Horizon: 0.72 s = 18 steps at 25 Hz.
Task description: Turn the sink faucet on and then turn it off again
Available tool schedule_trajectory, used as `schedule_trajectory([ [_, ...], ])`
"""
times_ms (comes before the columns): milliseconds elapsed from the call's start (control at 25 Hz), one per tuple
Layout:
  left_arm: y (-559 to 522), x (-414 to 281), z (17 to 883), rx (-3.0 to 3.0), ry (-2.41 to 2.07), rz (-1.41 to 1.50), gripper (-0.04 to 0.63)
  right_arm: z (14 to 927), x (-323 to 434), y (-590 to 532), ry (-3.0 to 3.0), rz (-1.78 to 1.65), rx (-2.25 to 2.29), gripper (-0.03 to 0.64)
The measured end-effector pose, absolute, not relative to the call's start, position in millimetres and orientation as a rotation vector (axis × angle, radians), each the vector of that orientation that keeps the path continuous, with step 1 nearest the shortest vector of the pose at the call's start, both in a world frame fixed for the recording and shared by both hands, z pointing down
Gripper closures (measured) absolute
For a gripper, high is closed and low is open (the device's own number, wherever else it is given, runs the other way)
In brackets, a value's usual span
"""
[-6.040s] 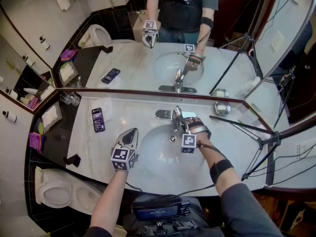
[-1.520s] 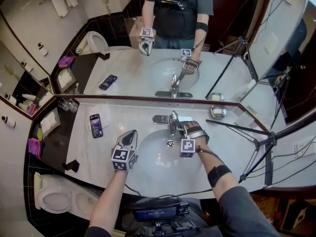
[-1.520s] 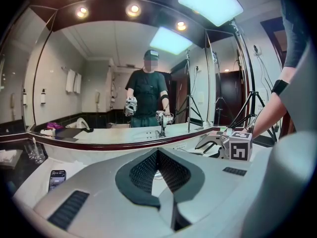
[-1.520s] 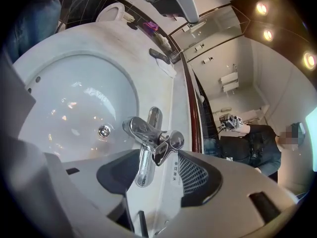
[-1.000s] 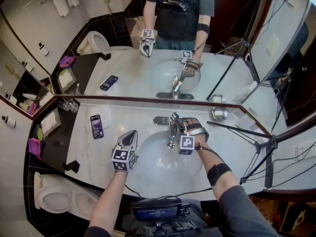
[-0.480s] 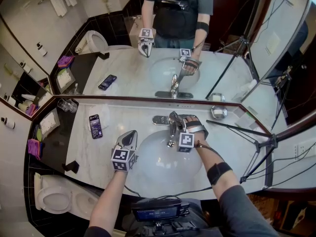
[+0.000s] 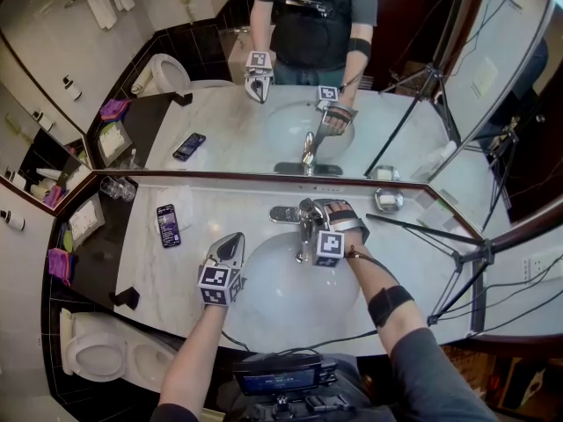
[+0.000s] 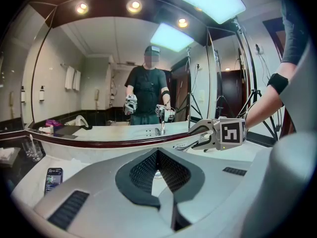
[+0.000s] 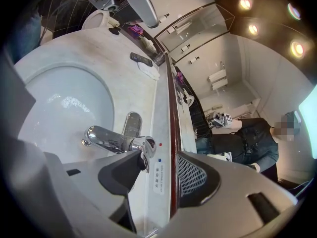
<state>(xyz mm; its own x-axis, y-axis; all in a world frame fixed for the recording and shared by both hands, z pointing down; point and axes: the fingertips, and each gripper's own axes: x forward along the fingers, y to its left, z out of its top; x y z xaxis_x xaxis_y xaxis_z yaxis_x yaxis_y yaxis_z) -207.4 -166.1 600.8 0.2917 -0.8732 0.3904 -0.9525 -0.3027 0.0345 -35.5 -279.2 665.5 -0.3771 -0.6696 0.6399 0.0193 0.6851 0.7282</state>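
Note:
The chrome faucet (image 7: 304, 219) stands at the back of the white sink basin (image 7: 290, 293), its spout out over the bowl. My right gripper (image 7: 312, 214) is at the faucet, open. In the right gripper view the faucet's (image 9: 111, 140) top touches the left pad, while the meshed right pad (image 9: 195, 177) stays apart from it. I see no stream of water. My left gripper (image 7: 234, 238) hovers over the basin's left rim, shut with nothing held. In the left gripper view its pads (image 8: 143, 175) meet around a small diamond gap.
A phone (image 7: 168, 225) lies on the marble counter left of the basin. Drinking glasses (image 7: 117, 187) stand at the far left, and a small metal dish (image 7: 386, 200) to the right. A tripod (image 7: 440, 234) leans over the counter's right end. A mirror (image 7: 220, 139) backs the counter.
My right gripper has slid up and left from over the basin onto the faucet. The left gripper has stayed put.

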Motion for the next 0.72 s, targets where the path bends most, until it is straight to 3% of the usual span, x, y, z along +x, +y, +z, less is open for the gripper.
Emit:
schedule_trajectory([
  [720, -160.5, -206.5, 596.6, 2.303, -1.674, 0.425, 0.598, 684.1, -30.2, -288.8, -1.78, -0.738, 0.511, 0.359],
])
